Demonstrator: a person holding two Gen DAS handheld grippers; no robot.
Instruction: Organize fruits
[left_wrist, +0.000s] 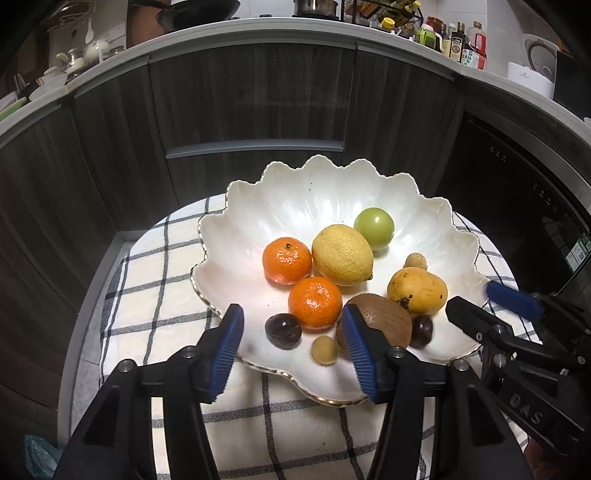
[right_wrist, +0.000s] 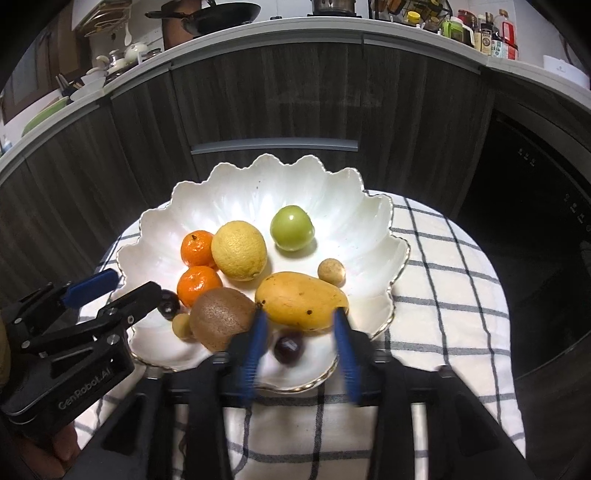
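Note:
A white scalloped bowl (left_wrist: 314, 177) (right_wrist: 280, 177) with a gold rim holds two oranges (left_wrist: 286, 261) (left_wrist: 315, 302), a lemon (left_wrist: 342, 254), a green fruit (left_wrist: 373, 226), a mango (left_wrist: 417, 290) (right_wrist: 301, 304), a kiwi (left_wrist: 384, 321) (right_wrist: 219, 317), two dark plums (left_wrist: 283, 329) (right_wrist: 289, 348) and two small tan fruits. My left gripper (left_wrist: 291, 312) is open over the bowl's near rim, with a plum and the near orange in front of its gap. My right gripper (right_wrist: 300, 314) is open at the mango's near side, above the other plum. Neither holds anything.
The bowl sits on a small round table under a checked cloth (left_wrist: 166, 258) (right_wrist: 443, 295). Dark wood cabinets (left_wrist: 251, 110) curve close behind. Their counter holds bottles (left_wrist: 461, 40), a wok (right_wrist: 207, 16) and dishes. A black appliance (right_wrist: 535, 221) stands at the right.

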